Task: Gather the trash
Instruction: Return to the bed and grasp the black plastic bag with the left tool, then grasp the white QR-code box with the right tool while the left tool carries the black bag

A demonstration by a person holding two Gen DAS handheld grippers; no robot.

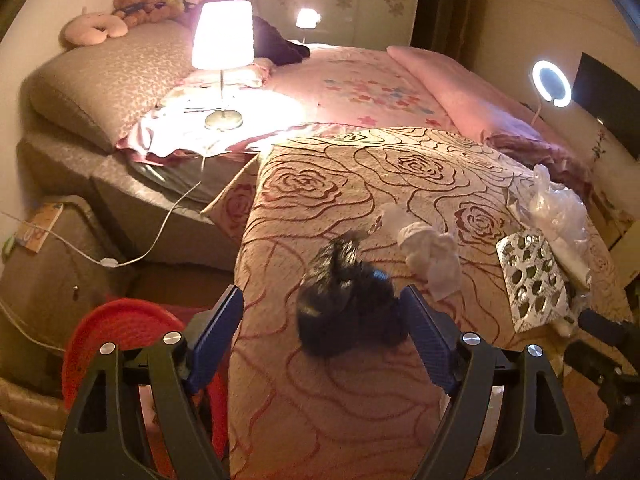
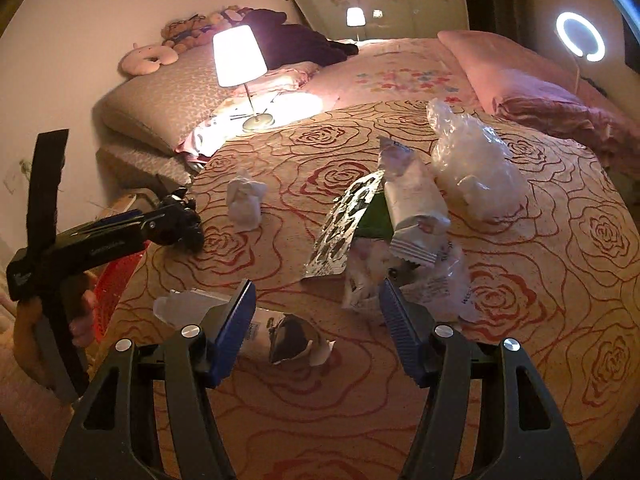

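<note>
A crumpled black plastic bag (image 1: 348,304), blurred, sits on the rose bedspread (image 1: 320,400) between the jaws of my left gripper (image 1: 322,292). It brushes the right pad (image 1: 424,336) while the left pad stands well apart from it, so the gripper is open. My right gripper (image 2: 318,292) is open above a torn white wrapper (image 2: 280,336), its pads not touching it. Beyond lie a white tissue (image 2: 244,200), a silver foil wrapper (image 2: 344,224), a white packet (image 2: 412,208) and a clear plastic bag (image 2: 472,168). A red basket (image 1: 120,332) stands beside the bed.
A lit table lamp (image 1: 222,40) stands on the bed near the pillows, its cable (image 1: 160,232) trailing off the left edge. A ring light (image 1: 551,83) glows at the far right. A hand (image 2: 24,344) holds the left gripper's handle beside the bed's left edge.
</note>
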